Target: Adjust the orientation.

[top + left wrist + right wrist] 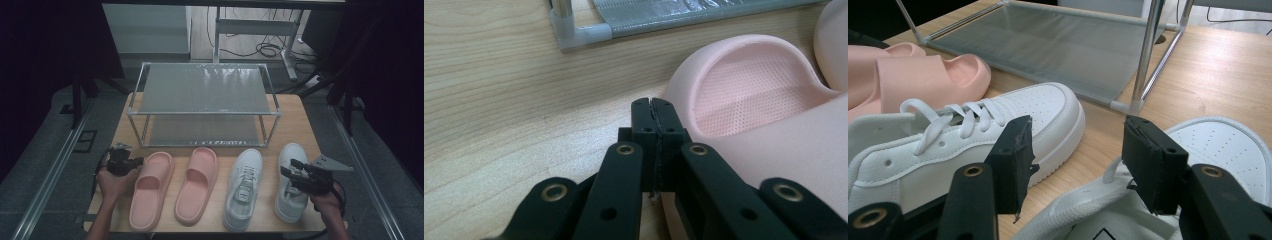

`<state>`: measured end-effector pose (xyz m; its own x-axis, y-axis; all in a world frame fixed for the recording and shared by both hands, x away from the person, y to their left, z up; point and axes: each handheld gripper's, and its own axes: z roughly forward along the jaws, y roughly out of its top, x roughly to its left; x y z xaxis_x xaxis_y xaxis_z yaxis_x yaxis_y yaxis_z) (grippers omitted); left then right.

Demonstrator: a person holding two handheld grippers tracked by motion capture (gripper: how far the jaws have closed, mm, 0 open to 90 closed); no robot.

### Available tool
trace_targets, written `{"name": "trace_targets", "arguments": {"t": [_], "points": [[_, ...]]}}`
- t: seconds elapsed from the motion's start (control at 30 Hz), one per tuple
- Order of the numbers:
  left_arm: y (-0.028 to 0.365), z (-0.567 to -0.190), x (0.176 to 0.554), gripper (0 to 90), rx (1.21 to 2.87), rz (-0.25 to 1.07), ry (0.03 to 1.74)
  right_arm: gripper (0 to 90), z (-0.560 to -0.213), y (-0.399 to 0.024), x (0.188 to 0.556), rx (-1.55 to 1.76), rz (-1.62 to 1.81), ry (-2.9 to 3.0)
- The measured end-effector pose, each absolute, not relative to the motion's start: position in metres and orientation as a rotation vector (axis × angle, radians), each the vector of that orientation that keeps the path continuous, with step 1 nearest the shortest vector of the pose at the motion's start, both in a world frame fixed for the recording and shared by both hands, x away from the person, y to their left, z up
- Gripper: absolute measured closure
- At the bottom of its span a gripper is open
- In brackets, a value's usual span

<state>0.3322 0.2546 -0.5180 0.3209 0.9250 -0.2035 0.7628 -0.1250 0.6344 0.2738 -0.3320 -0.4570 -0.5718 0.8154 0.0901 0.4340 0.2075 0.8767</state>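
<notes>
Two pairs wait before the shoe rack (pixel 202 90). My clenched left gripper (pixel 654 104) sits beside the soft, light pink slide (pixel 749 90); my released right gripper (pixel 1075 150) hovers over the stiffer right sneaker (pixel 1218 145), best gripped by its collar.

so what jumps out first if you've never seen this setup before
Four shoes lie in a row along the near edge of the wooden table: two pink slides at left, two white sneakers at right. Behind them stands a two-tier metal shoe rack with grey shelves. The left tongs sit shut beside the outer slide, while the right tongs hang open over the outer sneaker.
</notes>
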Motion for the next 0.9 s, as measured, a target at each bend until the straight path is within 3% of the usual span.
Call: {"name": "trace_targets", "arguments": {"t": [0.9], "points": [[0.233,-0.517,0.339,90.0,1.955,0.328,1.441,46.3,-0.457,-0.331,0.273,1.162,1.316,2.096]]}}
